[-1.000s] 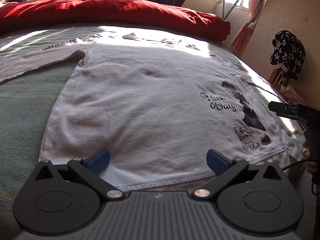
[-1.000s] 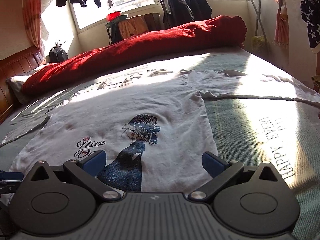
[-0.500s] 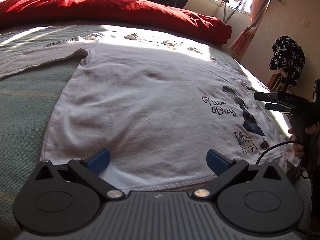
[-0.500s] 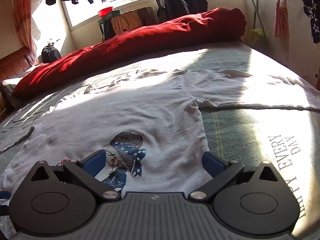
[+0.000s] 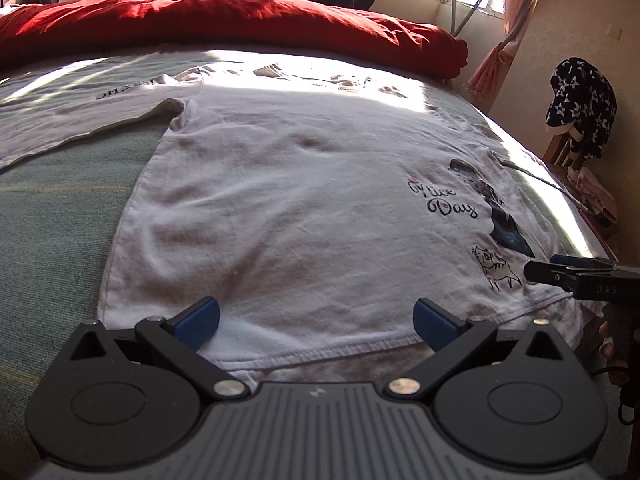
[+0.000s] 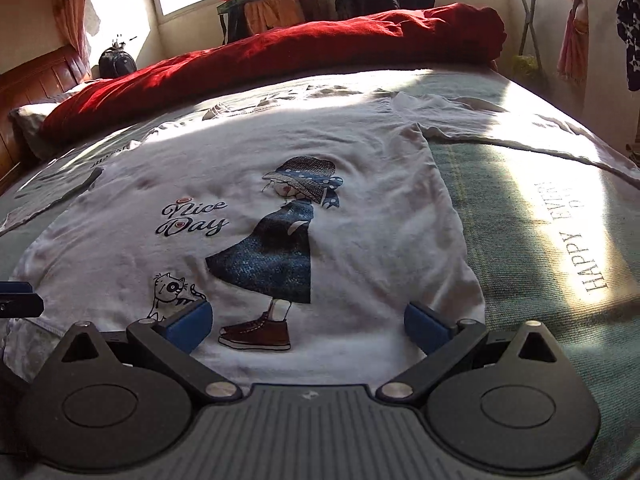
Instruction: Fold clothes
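A white long-sleeved shirt [image 5: 304, 208] with a "Nice Day" girl print [image 6: 276, 240] lies spread flat, front up, on the bed. Its sleeves stretch out to both sides. My left gripper [image 5: 316, 322] hovers open over the bottom hem near the shirt's left corner, nothing between its blue pads. My right gripper [image 6: 306, 326] is open too, low over the hem by the printed shoes. In the left wrist view the right gripper [image 5: 560, 270] shows at the far right, held by a hand [image 5: 612, 348]. The left gripper's tip [image 6: 20, 300] peeks in at the right wrist view's left edge.
A green bedspread [image 6: 560, 280] printed "HAPPY EVERY DAY" covers the bed. A rolled red duvet [image 5: 240, 20] lies across the far side. A wooden headboard [image 6: 36, 80], a drying rack [image 6: 528, 20] and a star-patterned garment on a chair [image 5: 580, 108] stand around the bed.
The right gripper swung up and forward over the shirt, then dropped back to the hem, so the whole print shows again. The left gripper barely moved. Both stayed open.
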`<state>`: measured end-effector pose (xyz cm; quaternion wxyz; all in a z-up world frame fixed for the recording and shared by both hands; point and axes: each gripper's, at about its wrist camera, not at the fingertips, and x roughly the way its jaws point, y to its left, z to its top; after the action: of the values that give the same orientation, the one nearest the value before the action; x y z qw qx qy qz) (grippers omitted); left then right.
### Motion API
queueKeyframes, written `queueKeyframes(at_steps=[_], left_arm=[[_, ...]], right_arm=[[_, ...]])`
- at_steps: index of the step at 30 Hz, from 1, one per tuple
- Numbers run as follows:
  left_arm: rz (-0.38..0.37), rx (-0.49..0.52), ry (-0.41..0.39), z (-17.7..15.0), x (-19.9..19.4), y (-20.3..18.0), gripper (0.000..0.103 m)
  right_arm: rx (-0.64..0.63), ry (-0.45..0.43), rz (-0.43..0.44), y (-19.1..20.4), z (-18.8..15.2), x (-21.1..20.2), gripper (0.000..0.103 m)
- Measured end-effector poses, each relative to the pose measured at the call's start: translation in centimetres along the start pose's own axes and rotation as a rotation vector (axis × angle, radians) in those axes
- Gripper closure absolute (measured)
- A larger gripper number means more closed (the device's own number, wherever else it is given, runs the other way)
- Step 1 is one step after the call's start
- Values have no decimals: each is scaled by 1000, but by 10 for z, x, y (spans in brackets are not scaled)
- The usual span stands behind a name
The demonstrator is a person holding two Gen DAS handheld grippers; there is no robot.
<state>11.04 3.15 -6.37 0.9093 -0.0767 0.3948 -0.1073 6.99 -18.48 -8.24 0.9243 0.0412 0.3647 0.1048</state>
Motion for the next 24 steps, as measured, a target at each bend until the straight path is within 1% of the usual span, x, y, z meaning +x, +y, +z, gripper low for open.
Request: queueKeyframes(at_steps=[3, 5, 9, 11, 12, 13, 15, 17, 22, 24], left_arm=[[-5, -38, -6, -4, -9, 10, 1], [-33, -71, -12, 5, -13, 15, 1], [-103, -60, -87, 44, -15, 18, 1], [-158, -73, -101, 69, -4, 22, 1], [-178, -86, -97, 82, 4, 26, 1], [-184, -105, -76, 94, 15, 31, 1], [-178, -138, -19, 114, 41, 42, 1], [-151, -163, 14, 126, 61, 50, 1], [-139, -237, 51, 134, 97, 72, 1], [-117, -252, 48, 135, 98, 77, 1]], right_arm=[[-43, 18, -49, 8, -1, 5, 0], [-39, 5, -67, 10, -3, 5, 0], [-37, -10, -83, 13, -5, 5, 0], [-36, -5, -83, 12, -5, 4, 0], [-36, -2, -82, 12, -5, 3, 0], [-37, -1, -84, 12, -5, 3, 0], [-38, 1, -88, 13, -7, 1, 0], [-43, 0, -95, 14, -9, 0, 0], [-53, -4, -90, 13, -11, -1, 0], [-49, -4, -83, 12, -11, -1, 0]])
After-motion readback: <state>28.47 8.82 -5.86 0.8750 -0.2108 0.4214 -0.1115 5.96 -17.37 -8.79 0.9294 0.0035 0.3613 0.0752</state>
